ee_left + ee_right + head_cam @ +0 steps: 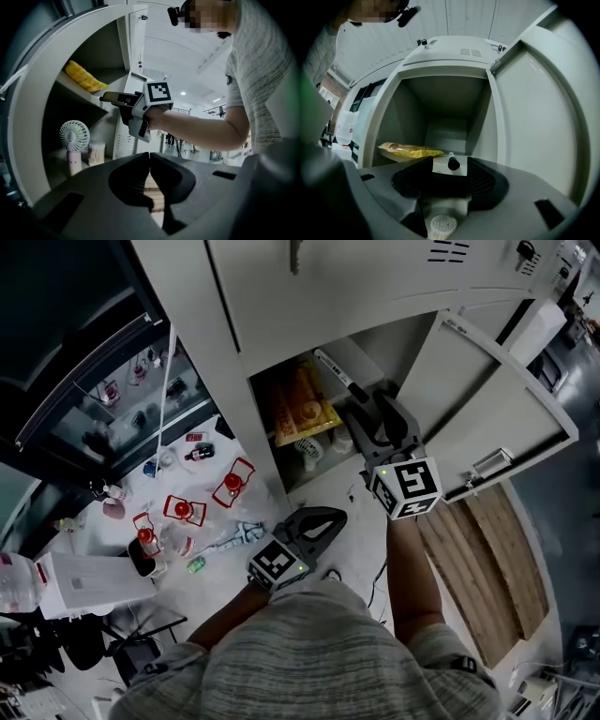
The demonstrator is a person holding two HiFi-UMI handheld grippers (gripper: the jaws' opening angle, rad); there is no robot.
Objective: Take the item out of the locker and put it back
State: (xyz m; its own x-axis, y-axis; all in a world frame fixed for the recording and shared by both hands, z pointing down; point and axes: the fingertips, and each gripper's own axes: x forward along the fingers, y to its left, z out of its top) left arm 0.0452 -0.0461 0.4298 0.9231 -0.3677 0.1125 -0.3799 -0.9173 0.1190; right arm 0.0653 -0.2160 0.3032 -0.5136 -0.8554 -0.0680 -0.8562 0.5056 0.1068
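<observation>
- Right gripper view showed the right gripper (448,163) with its jaws standing wide apart and nothing pinched, aimed roughly level into the upper compartment of the pale grey metal locker (445,133).
- A slim black-and-white marker pen (330,368) lay on the white shelf (439,165) straight ahead of that gripper, lined up with the gap between the jaws but not touched yet. My guess is that's the item to pull out, so the task looked barely started.
- The wide jaws made sense to me: that leaves room to slide one either side of the pen before squeezing.
- A crinkly yellow plastic snack packet (410,150) sat on the same shelf, ahead and to the left of the jaws, clear of the pen.
- Below the jaws, down in the lower compartment, was a round tub of cotton swabs (442,227), with a small white handheld fan (74,136) next to it.
- The left gripper (150,161) had its jaws pressed together on nothing and hung outside the locker, lower than the right one. Probably just parked out of the way, since the flat grey locker door (478,399) already stood open to the right gripper's right.
- That pen is round, so a clumsy nudge could roll it deeper in.
</observation>
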